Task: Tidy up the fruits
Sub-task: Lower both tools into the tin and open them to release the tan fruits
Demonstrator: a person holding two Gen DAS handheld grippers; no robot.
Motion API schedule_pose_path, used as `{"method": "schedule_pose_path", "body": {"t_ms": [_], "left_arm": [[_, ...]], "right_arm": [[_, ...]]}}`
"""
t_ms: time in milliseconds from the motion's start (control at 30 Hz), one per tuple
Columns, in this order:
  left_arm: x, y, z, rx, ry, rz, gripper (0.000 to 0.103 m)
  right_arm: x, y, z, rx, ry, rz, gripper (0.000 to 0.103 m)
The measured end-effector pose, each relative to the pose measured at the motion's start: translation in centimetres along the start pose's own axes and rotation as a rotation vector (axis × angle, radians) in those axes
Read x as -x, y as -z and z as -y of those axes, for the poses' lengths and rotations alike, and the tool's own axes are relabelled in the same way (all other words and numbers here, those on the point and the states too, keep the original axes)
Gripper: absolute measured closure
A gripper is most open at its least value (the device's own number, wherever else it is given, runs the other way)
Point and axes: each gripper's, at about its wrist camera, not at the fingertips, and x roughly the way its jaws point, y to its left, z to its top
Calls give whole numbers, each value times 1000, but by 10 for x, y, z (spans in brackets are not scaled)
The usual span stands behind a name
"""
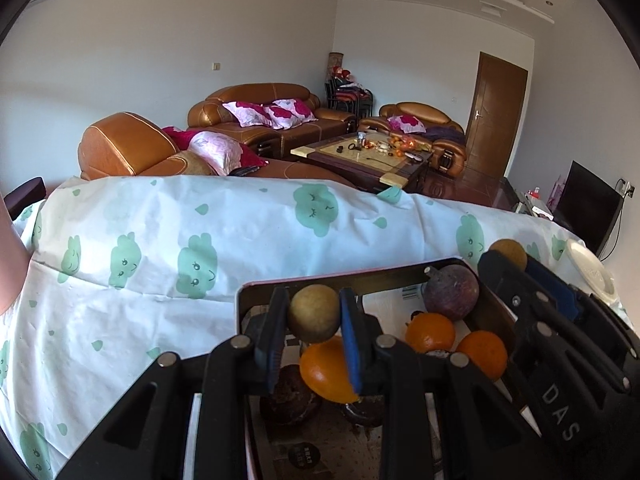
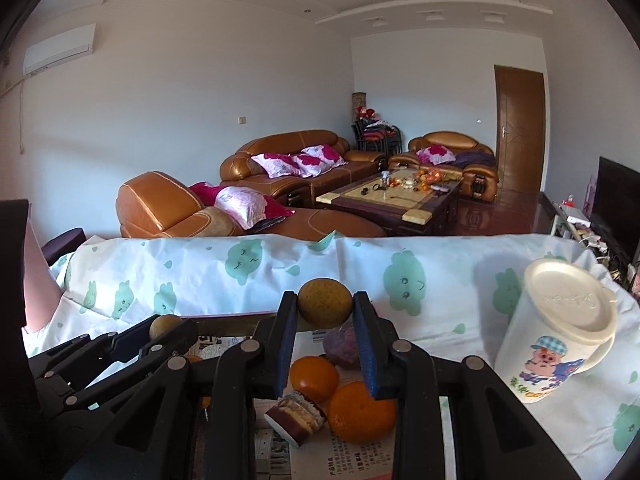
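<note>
My left gripper is shut on a tan round fruit and holds it above an open box lined with newspaper. My right gripper is shut on a second tan round fruit over the same box. In the box lie three oranges, a purple fruit and dark pastries. The right wrist view shows two oranges, the purple fruit and a wrapped cake. The right gripper also shows at the right of the left wrist view, and the left gripper at the left of the right wrist view.
The table carries a white cloth with green cloud prints. A white lidded mug with a cartoon print stands right of the box. Behind the table are brown leather sofas, a coffee table and a door.
</note>
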Motion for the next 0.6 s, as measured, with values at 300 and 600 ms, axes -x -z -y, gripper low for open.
{"method": "schedule_pose_path", "body": {"t_ms": [300,600], "left_arm": [[-8,5,5,-47,-24,-4,76],[-3,7,10,-92,-36,25,76]], "right_arm": [[-20,12,10,-65,-131,-114,72],[-24,19,19,-160,-228,-152,72]]}}
